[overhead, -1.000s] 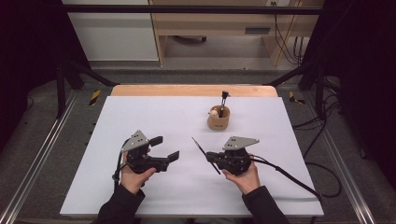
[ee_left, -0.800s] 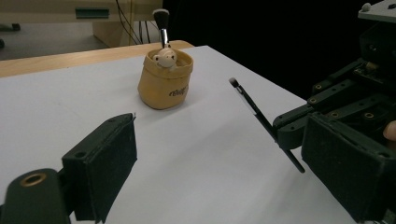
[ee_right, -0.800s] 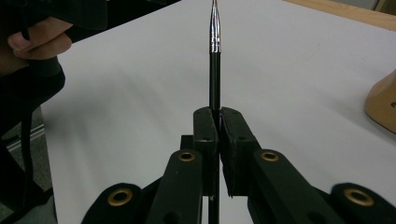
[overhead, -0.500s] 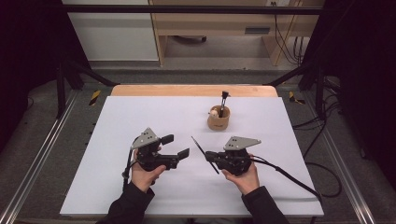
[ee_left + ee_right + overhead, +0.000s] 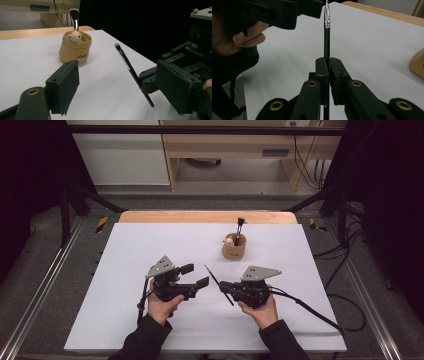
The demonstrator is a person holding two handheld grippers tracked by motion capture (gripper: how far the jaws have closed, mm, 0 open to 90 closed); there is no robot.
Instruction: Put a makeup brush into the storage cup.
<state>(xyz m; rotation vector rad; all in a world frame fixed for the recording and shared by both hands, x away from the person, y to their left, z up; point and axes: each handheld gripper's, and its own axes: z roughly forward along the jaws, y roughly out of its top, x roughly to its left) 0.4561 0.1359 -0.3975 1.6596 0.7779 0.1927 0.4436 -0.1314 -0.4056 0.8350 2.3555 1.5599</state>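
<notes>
- Two grippers are held low over the white sheet (image 5: 150, 245), near its front edge, tips turned toward each other.
- A thin black brush (image 5: 218, 284) is clamped in the right gripper (image 5: 223, 285); in the right gripper view its jaws are seen pressed together on the handle (image 5: 326, 47), with the brush tip slanting up toward the left gripper (image 5: 195, 276).
- Left jaws stand apart with nothing between them; they have just been closing a little, and the brush (image 5: 130, 68) is seen just ahead of the gap in the left gripper view.
- A handover seems to be the step in hand. It is best done if the left pads (image 5: 67, 85) are brought to either side of the free upper handle, clear of the bristles.
- Closing is best finished squarely on the handle before the right grip is eased, or the slim handle may be tilted or dropped.
- A tan cup (image 5: 234, 247) stands farther back on the sheet, well apart from both grippers, with a taller brush (image 5: 240, 227) and a small pale figure (image 5: 75, 37) in it.
- The sheet is laid over a wooden table (image 5: 205, 216), whose bare edge is seen at the back.
- Dark frame rails, cables on the floor and a wooden desk are seen beyond, in a dim room.
</notes>
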